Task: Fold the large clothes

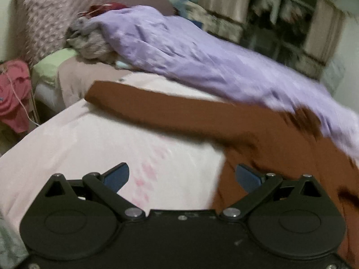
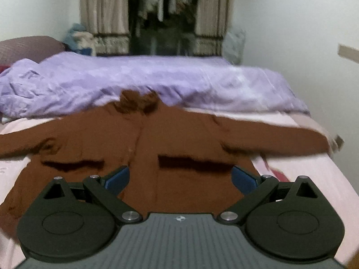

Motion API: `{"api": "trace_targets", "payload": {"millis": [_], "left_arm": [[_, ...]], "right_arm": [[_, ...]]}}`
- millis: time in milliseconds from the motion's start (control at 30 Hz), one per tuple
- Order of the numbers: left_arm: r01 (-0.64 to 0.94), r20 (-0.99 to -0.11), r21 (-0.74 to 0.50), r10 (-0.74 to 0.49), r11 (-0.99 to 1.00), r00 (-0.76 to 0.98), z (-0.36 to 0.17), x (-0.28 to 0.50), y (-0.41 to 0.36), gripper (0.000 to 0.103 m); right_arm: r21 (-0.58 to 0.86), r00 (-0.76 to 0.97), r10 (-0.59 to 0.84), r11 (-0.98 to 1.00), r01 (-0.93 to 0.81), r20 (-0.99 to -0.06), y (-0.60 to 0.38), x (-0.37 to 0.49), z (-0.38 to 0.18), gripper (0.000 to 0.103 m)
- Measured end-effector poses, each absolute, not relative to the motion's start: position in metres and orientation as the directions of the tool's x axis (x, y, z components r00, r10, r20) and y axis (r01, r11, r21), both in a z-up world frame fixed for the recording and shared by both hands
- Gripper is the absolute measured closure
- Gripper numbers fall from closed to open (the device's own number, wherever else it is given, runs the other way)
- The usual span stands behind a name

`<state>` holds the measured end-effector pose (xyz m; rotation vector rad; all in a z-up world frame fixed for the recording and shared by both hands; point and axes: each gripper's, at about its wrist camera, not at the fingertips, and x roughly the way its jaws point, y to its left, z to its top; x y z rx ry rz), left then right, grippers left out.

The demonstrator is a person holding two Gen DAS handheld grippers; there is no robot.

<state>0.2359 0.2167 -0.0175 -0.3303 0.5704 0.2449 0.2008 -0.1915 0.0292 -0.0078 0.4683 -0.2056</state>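
While both frames were motion-blurred, the rust-brown long-sleeved fleece jacket (image 2: 157, 148) lay spread flat, front up, on the pale pink bedsheet (image 2: 314, 163), filling the centre of the right wrist frame with sleeves stretched to left and right edges. Right gripper (image 2: 180, 178) hovered over its lower body, blue-padded fingers (image 2: 117, 179) spread wide, grasping nothing. Left gripper (image 1: 181, 177) was likewise released, over the jacket's edge at lower centre, one sleeve (image 1: 157, 105) running toward upper left. Crumpled lilac duvet (image 2: 157, 76) lay just behind the collar. Curtained wardrobe (image 2: 163, 18) stood at top centre.
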Motion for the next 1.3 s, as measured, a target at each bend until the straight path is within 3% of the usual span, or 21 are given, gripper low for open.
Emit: {"api": "trace_targets", "payload": {"millis": [133, 267, 500, 600, 667, 800, 867, 933, 1133, 1300], "left_arm": [[-0.441, -0.541, -0.342, 0.210, 0.830, 0.814, -0.030, 0.282, 0.282, 0.003], [-0.550, -0.584, -0.483, 0.218, 0.681, 0.782, -0.049, 0.324, 0.345, 0.004], [-0.625, -0.596, -0.570, 0.255, 0.533, 0.761, -0.078, 0.368, 0.405, 0.007], [-0.642, -0.603, -0.580, 0.265, 0.501, 0.752, -0.086, 0.379, 0.419, 0.022], [-0.650, -0.614, -0.574, 0.263, 0.498, 0.744, -0.091, 0.387, 0.421, 0.056], [-0.663, -0.630, -0.580, 0.254, 0.473, 0.734, -0.098, 0.402, 0.429, 0.063], [-0.653, -0.620, -0.581, 0.255, 0.486, 0.742, -0.096, 0.406, 0.428, 0.082], [-0.621, -0.597, -0.599, 0.235, 0.505, 0.767, -0.088, 0.408, 0.422, 0.094], [-0.417, -0.437, -0.674, 0.126, 0.610, 0.890, -0.031, 0.407, 0.370, 0.095], [-0.152, -0.298, -0.674, -0.078, 0.723, 0.952, 0.026, 0.414, 0.278, 0.095]], "right_arm": [[-0.065, 0.857, -0.193, 0.981, 0.185, -0.478, -0.188, 0.234, 0.024, 0.000], [-0.012, 0.838, -0.137, 0.988, 0.154, -0.529, -0.187, 0.260, 0.010, 0.000], [-0.003, 0.788, -0.135, 0.986, 0.167, -0.600, -0.188, 0.290, -0.014, 0.000], [-0.012, 0.777, -0.137, 0.986, 0.164, -0.615, -0.187, 0.298, -0.021, 0.000], [-0.020, 0.773, -0.140, 0.986, 0.163, -0.619, -0.187, 0.301, -0.024, 0.000], [-0.020, 0.761, -0.138, 0.987, 0.162, -0.634, -0.188, 0.310, -0.031, 0.000], [-0.017, 0.756, -0.133, 0.987, 0.160, -0.641, -0.189, 0.311, -0.033, 0.000], [-0.016, 0.754, -0.130, 0.988, 0.157, -0.644, -0.190, 0.313, -0.035, 0.000], [0.007, 0.759, -0.112, 0.988, 0.152, -0.641, -0.196, 0.313, -0.032, 0.000], [0.035, 0.776, -0.088, 0.989, 0.140, -0.625, -0.204, 0.307, -0.026, 0.000]]}}
